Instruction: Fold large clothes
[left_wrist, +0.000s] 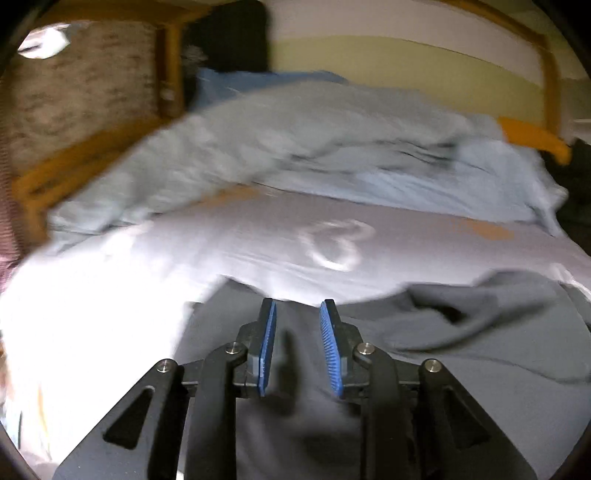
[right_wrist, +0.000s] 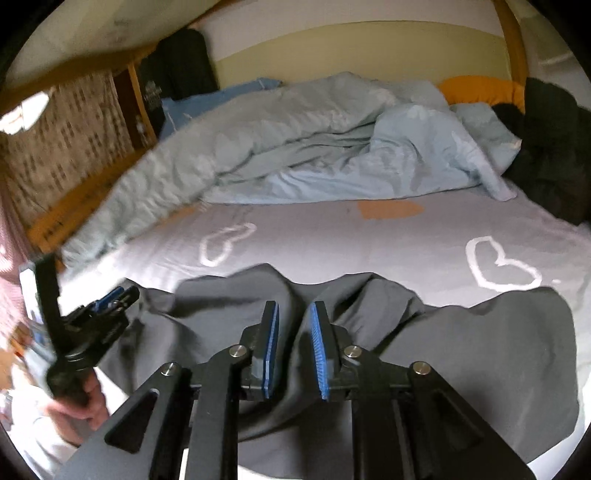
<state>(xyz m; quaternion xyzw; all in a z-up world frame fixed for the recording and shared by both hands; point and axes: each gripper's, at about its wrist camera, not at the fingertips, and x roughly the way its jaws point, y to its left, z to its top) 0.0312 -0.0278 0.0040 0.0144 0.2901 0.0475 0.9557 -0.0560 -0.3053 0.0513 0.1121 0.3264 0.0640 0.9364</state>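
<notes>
The dark grey cloth garment (right_wrist: 424, 350) lies spread and rumpled across the near part of the bed, on a pale grey sheet printed with white heart outlines (right_wrist: 332, 236), and fills the 6 o'clock half of both my wrist views. My right gripper (right_wrist: 294, 314) hangs over its creased middle with the blue-padded fingers apart and nothing between them. My left gripper (left_wrist: 298, 314) hangs over the garment's left part, near its far edge, fingers likewise apart; in the right wrist view I see it at 8 o'clock (right_wrist: 110, 299), over the garment's left edge. Toward 12 o'clock a crumpled light blue duvet (right_wrist: 332, 147) is heaped at the head of the bed, with an orange pillow (right_wrist: 480, 90) at 1 o'clock.
</notes>
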